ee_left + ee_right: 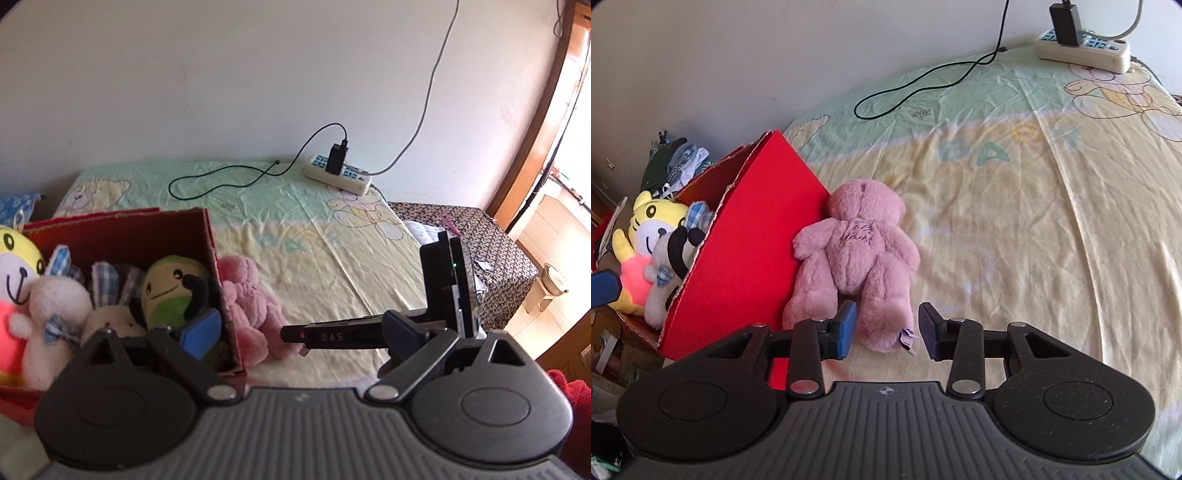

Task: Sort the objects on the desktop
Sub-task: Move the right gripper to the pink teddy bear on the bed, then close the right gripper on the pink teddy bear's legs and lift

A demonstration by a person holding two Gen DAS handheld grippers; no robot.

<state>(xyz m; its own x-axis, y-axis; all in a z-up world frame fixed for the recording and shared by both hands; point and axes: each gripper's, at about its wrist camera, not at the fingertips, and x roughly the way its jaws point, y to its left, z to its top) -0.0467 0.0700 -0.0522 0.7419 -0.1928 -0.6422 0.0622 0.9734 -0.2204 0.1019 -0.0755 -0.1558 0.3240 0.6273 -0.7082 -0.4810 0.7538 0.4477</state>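
The pink teddy bear lies face-down against the red box, long axis pointing away from the right gripper, whose spread fingers flank one foot; the left gripper gapes farther off.

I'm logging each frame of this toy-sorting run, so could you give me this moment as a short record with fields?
surface: bed sheet with cartoon bear print
container: red box, open on top, already holding several plush toys
toy outside box: pink teddy bear, face down on the sheet, touching the box's side
toys in box: yellow tiger plush, green plush, others
right gripper: open, fingers either side of the bear's foot
left gripper: open, above the box's near corner
background: power strip with charger by the wall
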